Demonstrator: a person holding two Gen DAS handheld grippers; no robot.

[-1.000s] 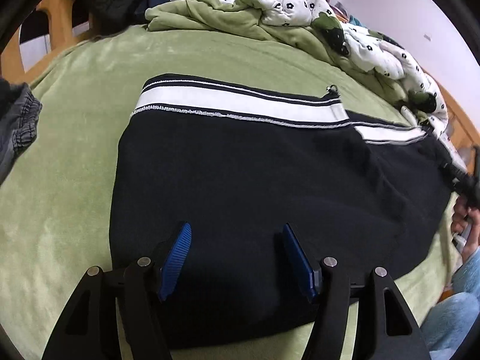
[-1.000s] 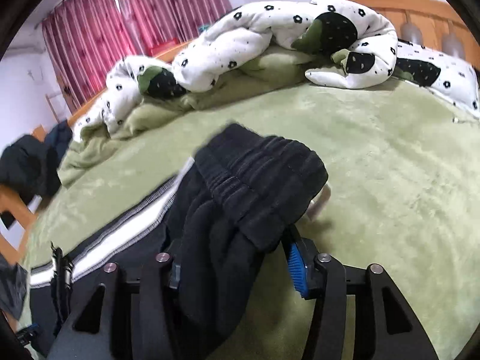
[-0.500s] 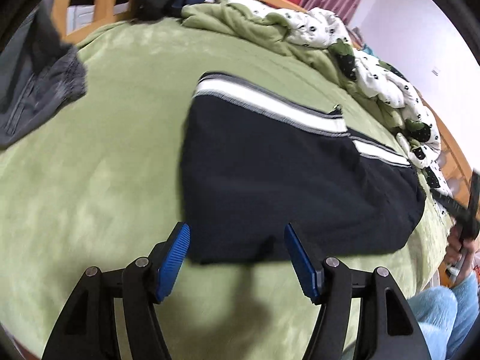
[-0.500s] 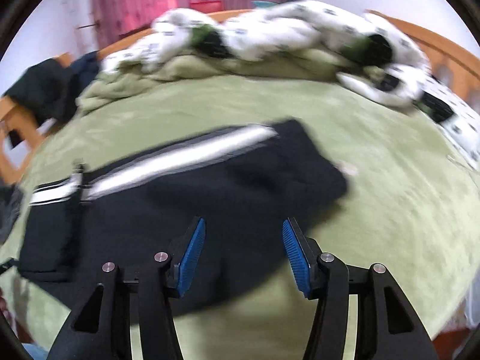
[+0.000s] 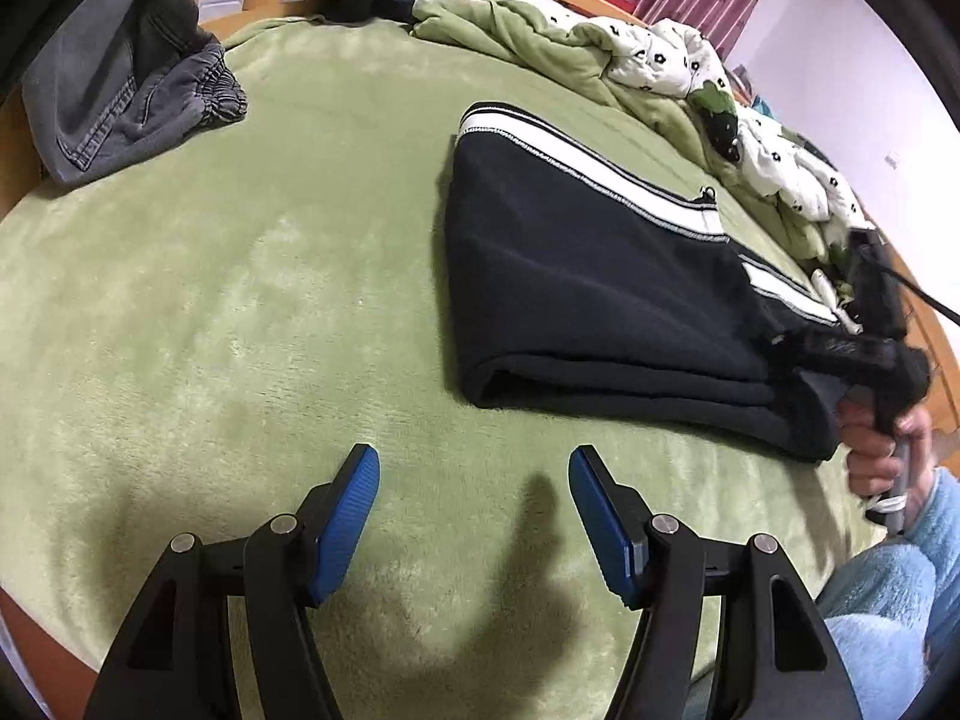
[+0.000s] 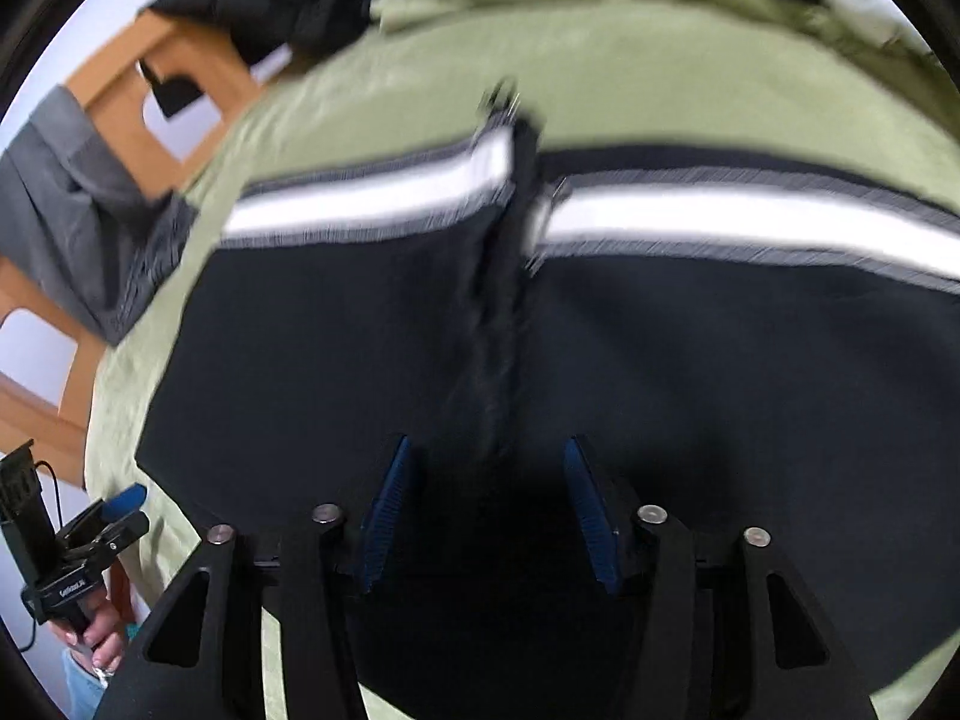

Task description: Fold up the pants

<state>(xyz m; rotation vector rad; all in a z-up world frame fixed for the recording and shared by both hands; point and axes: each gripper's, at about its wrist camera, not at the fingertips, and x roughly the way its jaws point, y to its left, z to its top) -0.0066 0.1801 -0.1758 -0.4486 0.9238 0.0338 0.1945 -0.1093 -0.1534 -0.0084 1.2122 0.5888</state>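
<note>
The left gripper was spread wide with nothing between its blue pads, hovering over the bare green blanket a little short of the pants. The right gripper was likewise spread and held nothing, poised directly above the dark cloth of the pants, its blue pads to either side of a raised fold line running up the middle. The pants lay folded on the blanket, black with a white stripe along the far edge, the layered folded edge facing the left gripper. In the left view the right gripper showed at the far right end of the pants, with the person's hand around its handle. Gray jeans lay bunched at the far left corner of the bed, well apart from the pants, beside the wooden bed frame. A rumpled white spotted quilt ran along the far side.
</note>
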